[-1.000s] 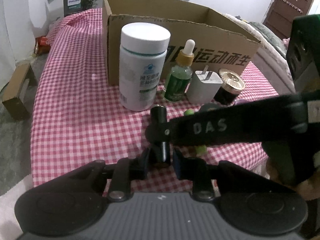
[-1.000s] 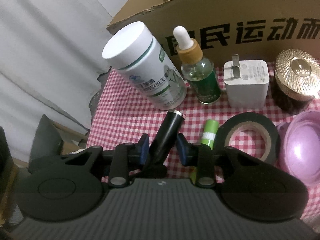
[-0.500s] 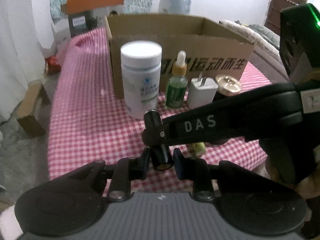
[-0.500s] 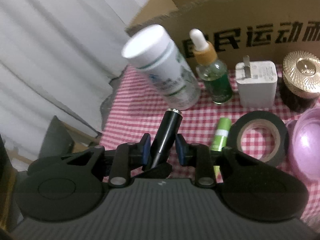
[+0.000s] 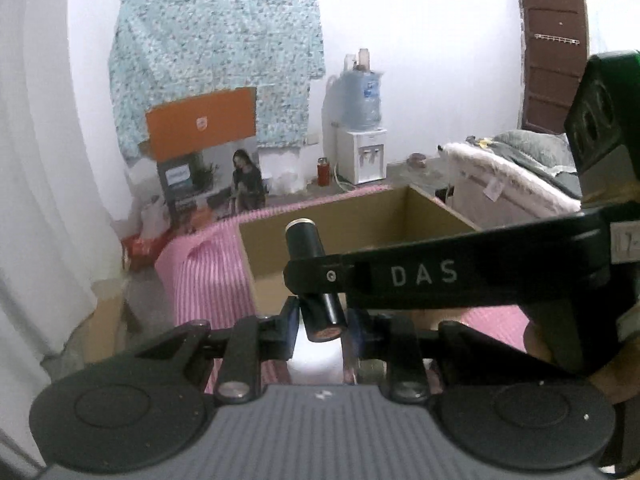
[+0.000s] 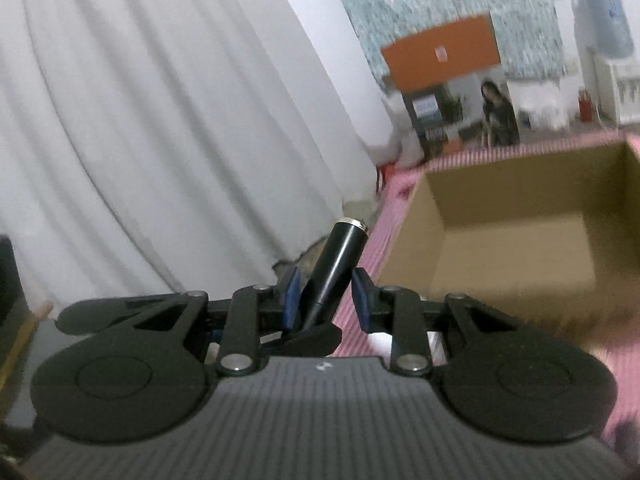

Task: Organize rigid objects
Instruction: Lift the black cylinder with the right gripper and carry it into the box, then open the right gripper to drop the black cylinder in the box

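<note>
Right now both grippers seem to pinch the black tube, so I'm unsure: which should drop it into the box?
Probably the right gripper: its fingers clamp the black tube mid-body, and the cardboard box gapes just ahead.

Right gripper (image 6: 323, 300) sits at centre frame, blue-padded fingers (image 6: 291, 300) clamped either side of a black tube (image 6: 334, 268) that leans toward one o'clock, its silver-rimmed end up. At three o'clock an open cardboard box (image 6: 432, 216) stands on the pink checked counter (image 6: 394, 204). White curtain (image 6: 160, 120) fills nine to eleven o'clock. An orange-topped carton (image 6: 444, 52) stands at one o'clock.
</note>
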